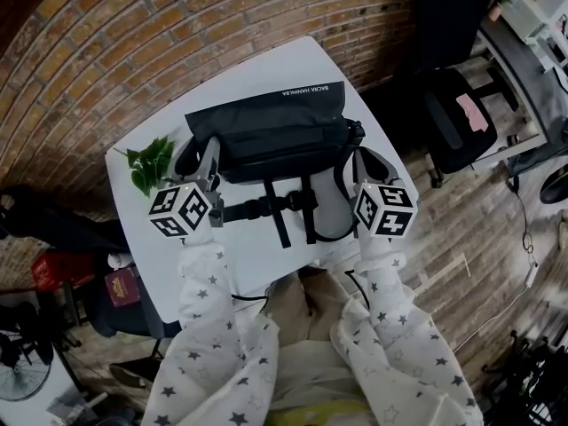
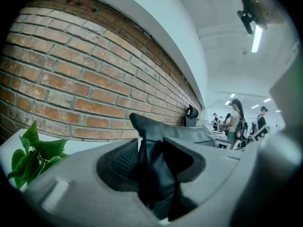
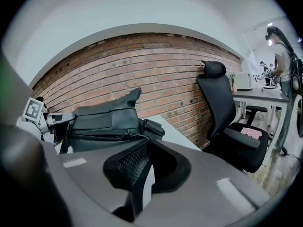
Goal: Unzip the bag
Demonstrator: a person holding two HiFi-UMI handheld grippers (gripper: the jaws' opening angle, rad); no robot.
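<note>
A black bag [image 1: 266, 131] lies across the white table [image 1: 293, 60], and its straps and buckle [image 1: 275, 207] trail toward me. My left gripper [image 1: 210, 162] is at the bag's left end. In the left gripper view, a fold of the bag's [image 2: 161, 141] black fabric is clamped between the pads of the left gripper [image 2: 151, 160]. My right gripper [image 1: 348, 169] sits at the bag's right end, shut with nothing between its pads. In the right gripper view, the bag [image 3: 102, 122] and its zipper pull [image 3: 124, 135] lie just beyond the tips of the right gripper [image 3: 144, 162].
A green leafy sprig [image 1: 149, 162] lies on the table left of the bag, close to my left gripper. A brick wall runs behind the table. A black office chair [image 1: 453, 105] stands to the right of the table. A person [image 3: 279, 56] stands far off on the right.
</note>
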